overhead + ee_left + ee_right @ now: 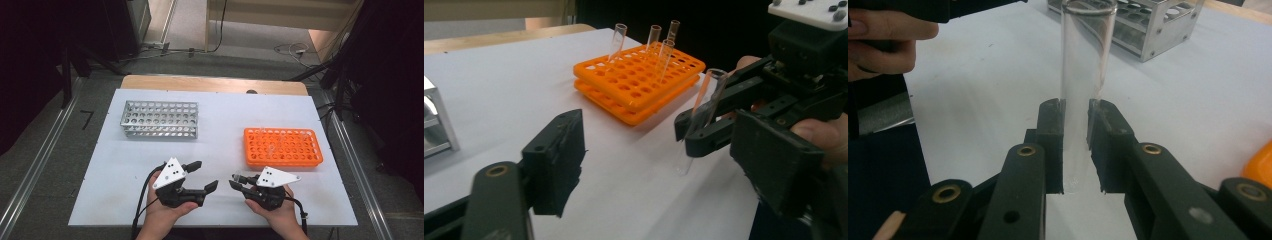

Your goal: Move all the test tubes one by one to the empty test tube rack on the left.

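My right gripper (235,180) is shut on a clear glass test tube (1083,75), which stands upright between its pads in the right gripper view. In the left gripper view the same tube (706,100) shows pinched in that gripper (689,132), its bottom close above the white table. To its left, my left gripper (206,174) faces it with its jaws open and nothing pressed between them. An orange tube rack (282,147) lies at the right with several clear tubes (616,42) standing in it. A metal tube rack (160,119) stands at the back left.
The white board (220,125) covers a wooden table whose far edge (210,82) shows behind it. Dark stands and cables surround the table on the floor. The two grippers are close together near the front edge, with a hand (883,40) on the left one.
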`<state>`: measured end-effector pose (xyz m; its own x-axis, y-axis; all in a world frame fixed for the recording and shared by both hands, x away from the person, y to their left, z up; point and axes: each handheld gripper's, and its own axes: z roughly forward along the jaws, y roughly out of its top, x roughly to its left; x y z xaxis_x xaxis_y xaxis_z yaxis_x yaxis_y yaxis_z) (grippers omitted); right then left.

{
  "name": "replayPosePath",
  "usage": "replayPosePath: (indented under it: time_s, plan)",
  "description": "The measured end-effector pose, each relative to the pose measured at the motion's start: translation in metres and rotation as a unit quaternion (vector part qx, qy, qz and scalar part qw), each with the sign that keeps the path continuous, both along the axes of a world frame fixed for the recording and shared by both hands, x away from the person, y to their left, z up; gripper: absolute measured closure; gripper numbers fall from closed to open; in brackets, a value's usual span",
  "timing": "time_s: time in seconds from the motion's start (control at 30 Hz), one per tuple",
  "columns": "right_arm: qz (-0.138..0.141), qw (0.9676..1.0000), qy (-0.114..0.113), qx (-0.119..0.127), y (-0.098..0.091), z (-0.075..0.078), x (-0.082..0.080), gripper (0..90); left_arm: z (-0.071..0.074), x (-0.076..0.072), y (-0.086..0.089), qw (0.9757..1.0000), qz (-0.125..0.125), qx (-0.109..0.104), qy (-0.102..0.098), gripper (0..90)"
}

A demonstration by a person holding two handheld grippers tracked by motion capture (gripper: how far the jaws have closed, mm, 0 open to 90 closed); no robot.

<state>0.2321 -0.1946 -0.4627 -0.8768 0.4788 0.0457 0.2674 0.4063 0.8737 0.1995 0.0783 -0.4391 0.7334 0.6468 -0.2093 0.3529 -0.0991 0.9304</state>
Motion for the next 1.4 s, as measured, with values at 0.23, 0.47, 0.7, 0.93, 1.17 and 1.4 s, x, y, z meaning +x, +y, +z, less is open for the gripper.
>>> replayPosePath:
  time_s: [0.23, 0.47, 0.7, 0.93, 1.17, 1.4]
  plan:
    - [0.011, 0.9999, -0.004, -0.011, 0.009, -0.002, -0.004, 74.0, 0.003, -0.004, -0.012, 0.9999, -0.01, 0.011, 0.002, 40.2]
    - [0.028, 0.9994, -0.007, -0.021, 0.019, -0.003, -0.01, 74.0, 0.001, -0.006, -0.024, 0.9992, -0.035, 0.02, 0.003, 53.0]
    - [0.04, 0.9989, -0.007, -0.024, 0.025, -0.003, -0.014, 74.0, -0.001, -0.007, -0.032, 0.9985, -0.048, 0.028, 0.001, 64.0]
    - [0.049, 0.9985, -0.009, -0.024, 0.027, -0.002, -0.016, 74.0, -0.002, -0.008, -0.036, 0.9983, -0.045, 0.036, -0.004, 72.4]
    - [0.051, 0.9985, -0.006, -0.021, 0.027, -0.002, -0.016, 74.0, -0.002, -0.008, -0.036, 0.9984, -0.042, 0.038, -0.008, 74.2]
    - [0.051, 0.9985, -0.005, -0.021, 0.027, -0.003, -0.016, 73.9, -0.003, -0.009, -0.037, 0.998, -0.038, 0.047, -0.017, 75.6]
